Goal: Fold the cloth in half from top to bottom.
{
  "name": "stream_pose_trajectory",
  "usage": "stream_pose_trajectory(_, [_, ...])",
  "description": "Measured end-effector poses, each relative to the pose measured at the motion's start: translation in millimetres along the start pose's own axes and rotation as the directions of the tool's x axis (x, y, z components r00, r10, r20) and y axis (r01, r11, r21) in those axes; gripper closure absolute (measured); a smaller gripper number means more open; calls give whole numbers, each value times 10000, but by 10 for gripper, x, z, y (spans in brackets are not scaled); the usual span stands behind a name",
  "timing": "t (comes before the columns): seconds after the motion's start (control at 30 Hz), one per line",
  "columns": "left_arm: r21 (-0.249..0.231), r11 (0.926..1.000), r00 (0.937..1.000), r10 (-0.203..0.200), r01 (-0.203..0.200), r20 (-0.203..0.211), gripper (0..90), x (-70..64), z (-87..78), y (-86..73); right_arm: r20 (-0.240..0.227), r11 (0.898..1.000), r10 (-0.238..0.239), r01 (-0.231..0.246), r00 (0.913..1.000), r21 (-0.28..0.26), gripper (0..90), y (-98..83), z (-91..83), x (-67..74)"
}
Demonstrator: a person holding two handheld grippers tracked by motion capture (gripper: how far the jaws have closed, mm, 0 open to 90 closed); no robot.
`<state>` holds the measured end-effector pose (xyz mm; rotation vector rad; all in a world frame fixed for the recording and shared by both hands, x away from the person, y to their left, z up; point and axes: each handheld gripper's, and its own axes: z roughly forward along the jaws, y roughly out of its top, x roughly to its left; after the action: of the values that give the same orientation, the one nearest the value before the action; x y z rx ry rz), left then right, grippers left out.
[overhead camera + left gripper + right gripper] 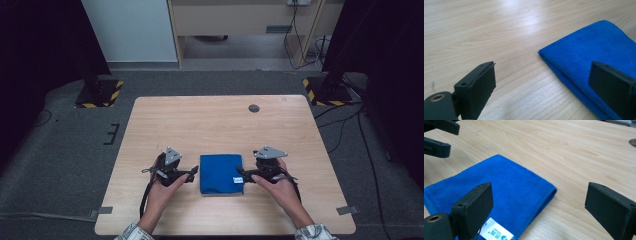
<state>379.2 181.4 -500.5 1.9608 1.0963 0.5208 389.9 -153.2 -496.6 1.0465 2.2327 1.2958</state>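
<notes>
We can't read the print on the small white label (496, 233) of the folded blue microfibre cloth (499, 192): too blurred, cut by bottom edge. Cloth's right side runs off frame in left gripper view.

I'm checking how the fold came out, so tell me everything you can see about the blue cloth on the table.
The blue cloth is a fuzzy, microfibre-looking towel folded into a neat, near-square stack of layers, lying flat on the wooden table near the person's edge. A small white label with blue print sits at its near right corner. The left gripper and right gripper flank it with open jaws, gripping nothing.
</notes>
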Motion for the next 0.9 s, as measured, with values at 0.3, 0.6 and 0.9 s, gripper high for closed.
stream_pose_trajectory(0.3, [17, 9998, 9998, -214, 214, -29, 60, 119, -34, 2, 301, 9996, 188, -181, 9994, -212, 78, 29, -63, -108])
stream_pose_trajectory(0.6, [28, 9993, 9985, -377, 378, -391, 60, 304, -90, 1, 549, 9990, 408, -397, 9977, -195, 78, 15, -115, -242])
stream_pose_trajectory(0.9, [227, 9993, 9965, -262, 281, -790, 59, 472, -138, -32, 1018, 9970, 731, -702, 9921, -320, 78, -14, -231, -426])
